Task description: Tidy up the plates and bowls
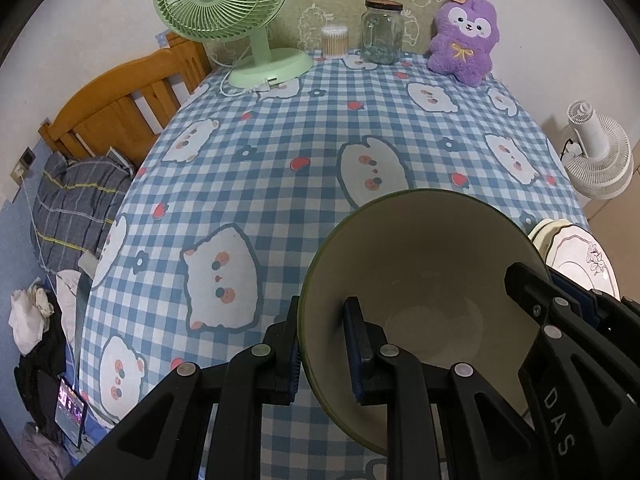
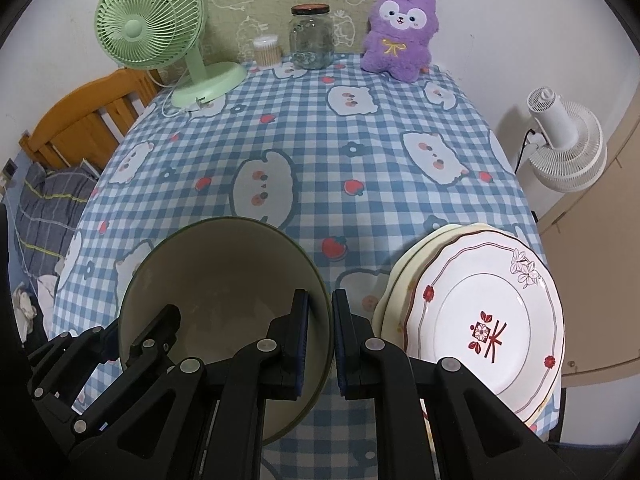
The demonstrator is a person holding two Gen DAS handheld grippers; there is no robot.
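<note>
- Above the checked blue tabletop (image 2: 320, 140), the wide green-rimmed ceramic bowl (image 2: 224, 280) hung, empty, beside the stacked white floral plates (image 2: 480, 320).
- Left gripper (image 1: 324, 344) and right gripper (image 2: 320, 336) both had jaws clamped tight on opposite rims.
- Best lowered level, both sides releasing together.

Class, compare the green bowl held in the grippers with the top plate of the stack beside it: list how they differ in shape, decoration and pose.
The green bowl is deep with steep walls; the top plate is shallow and flat. The bowl is plain, cream inside with a dark green rim; the plate is white with red flowers and a scalloped red edge. The left gripper and right gripper pinch the bowl's opposite rims; the plate lies ungripped on other plates. Both are round tableware.
</note>
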